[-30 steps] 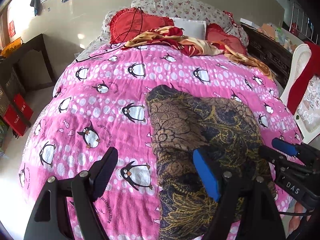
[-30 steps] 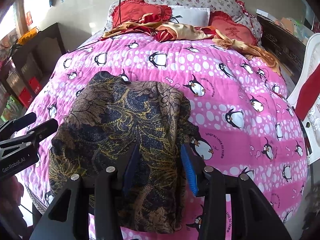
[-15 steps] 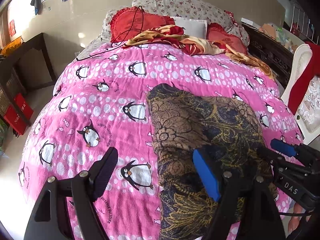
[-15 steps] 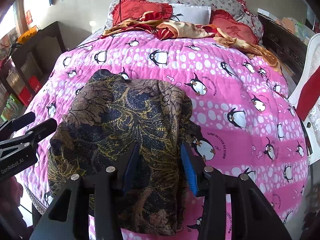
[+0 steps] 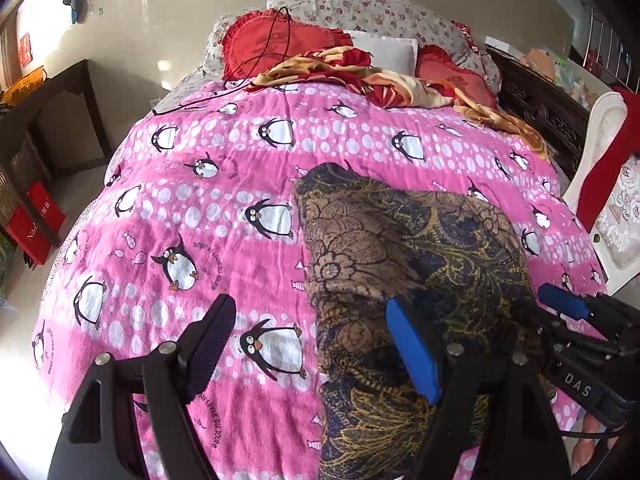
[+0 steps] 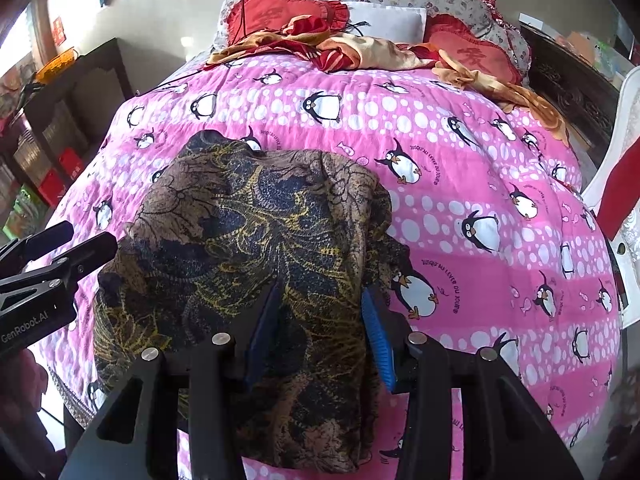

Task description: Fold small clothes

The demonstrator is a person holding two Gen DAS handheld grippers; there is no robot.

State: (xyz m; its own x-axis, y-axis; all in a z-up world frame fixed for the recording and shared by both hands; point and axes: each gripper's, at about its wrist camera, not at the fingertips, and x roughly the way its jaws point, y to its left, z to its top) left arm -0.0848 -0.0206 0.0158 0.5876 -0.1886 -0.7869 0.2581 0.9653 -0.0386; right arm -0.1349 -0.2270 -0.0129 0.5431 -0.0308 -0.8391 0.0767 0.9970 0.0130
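**Two hand-held grippers over a patterned garment on the bed**

Lying on the pink penguin quilt [image 5: 248,152] near the bed's foot is the dark gold-patterned garment [image 6: 248,240]. The left view is showing the left hand-held gripper [image 5: 316,344] released, jaws wide, straddling the garment's left edge, and "DAS" on the right tool. The right view is showing the right hand-held gripper [image 6: 320,320] half open above the cloth, whether it is pinching I cannot tell, and "GenRobot.AI" on the left tool.

Home bedroom: bed [image 5: 280,184], pillows [image 5: 280,38]
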